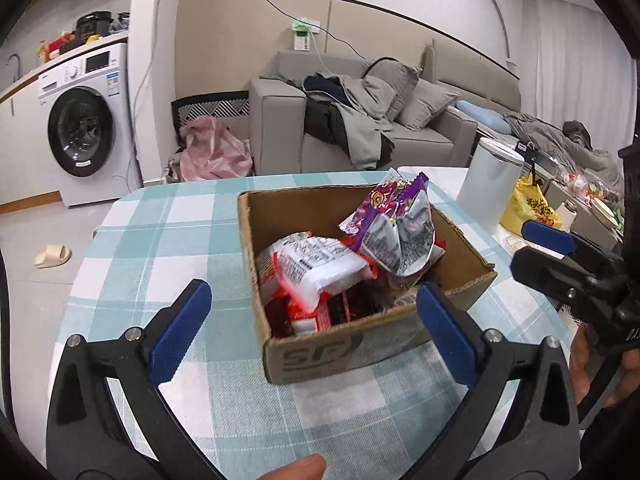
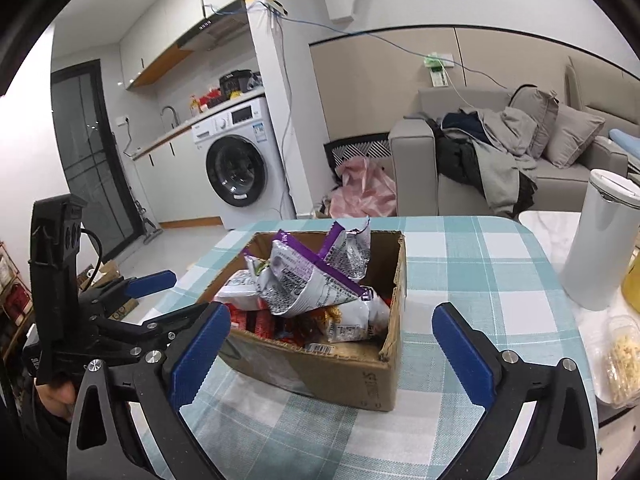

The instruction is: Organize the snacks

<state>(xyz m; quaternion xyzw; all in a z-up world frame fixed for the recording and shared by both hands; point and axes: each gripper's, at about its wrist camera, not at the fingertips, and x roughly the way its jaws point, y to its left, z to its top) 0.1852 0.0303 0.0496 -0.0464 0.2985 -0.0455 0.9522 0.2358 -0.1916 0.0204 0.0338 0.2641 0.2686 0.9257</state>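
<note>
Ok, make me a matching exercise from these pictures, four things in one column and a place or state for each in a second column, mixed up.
Things:
1. purple and silver foil snack bag
2. brown cardboard box
3. tall white lidded canister
4. left hand-held gripper

Places or states:
A. standing on the white surface beside the checked cloth
B. open and holding nothing
C. lying on top of the other snacks
D. sitting on the teal and white checked tablecloth

Pairs: 1-C, 2-D, 3-A, 4-B
</note>
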